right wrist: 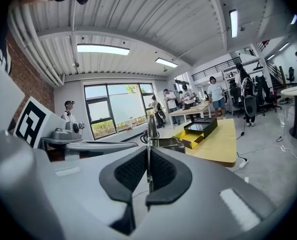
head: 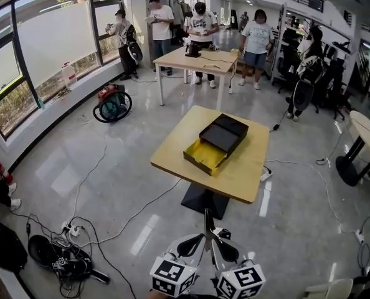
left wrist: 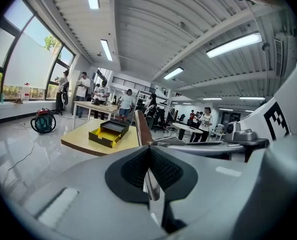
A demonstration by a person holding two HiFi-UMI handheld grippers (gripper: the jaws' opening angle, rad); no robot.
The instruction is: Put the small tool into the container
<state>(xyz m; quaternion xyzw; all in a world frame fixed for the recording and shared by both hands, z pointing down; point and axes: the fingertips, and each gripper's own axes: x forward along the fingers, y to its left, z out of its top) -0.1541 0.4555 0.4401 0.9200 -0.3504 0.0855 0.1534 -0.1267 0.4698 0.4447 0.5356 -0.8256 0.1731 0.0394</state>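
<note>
A black box (head: 217, 142) with a yellow drawer pulled open lies on a yellow table (head: 250, 173) a few steps ahead of me. It also shows as the black box (left wrist: 108, 133) in the left gripper view and the black box (right wrist: 201, 130) in the right gripper view. Low in the head view, my left gripper (head: 197, 249) and right gripper (head: 217, 252) are held side by side, well short of the table. A thin metal tool (head: 205, 226) stands up between them. The left gripper (left wrist: 149, 169) is shut on the tool (left wrist: 141, 129). The right gripper (right wrist: 148, 170) is shut on the tool (right wrist: 151, 129) too.
Cables and a power strip (head: 73, 230) trail over the grey floor at the left. A red and teal vacuum (head: 113, 103) sits by the windows. Several people stand round a far table (head: 197, 60). A round table (head: 369, 132) and chairs stand at the right.
</note>
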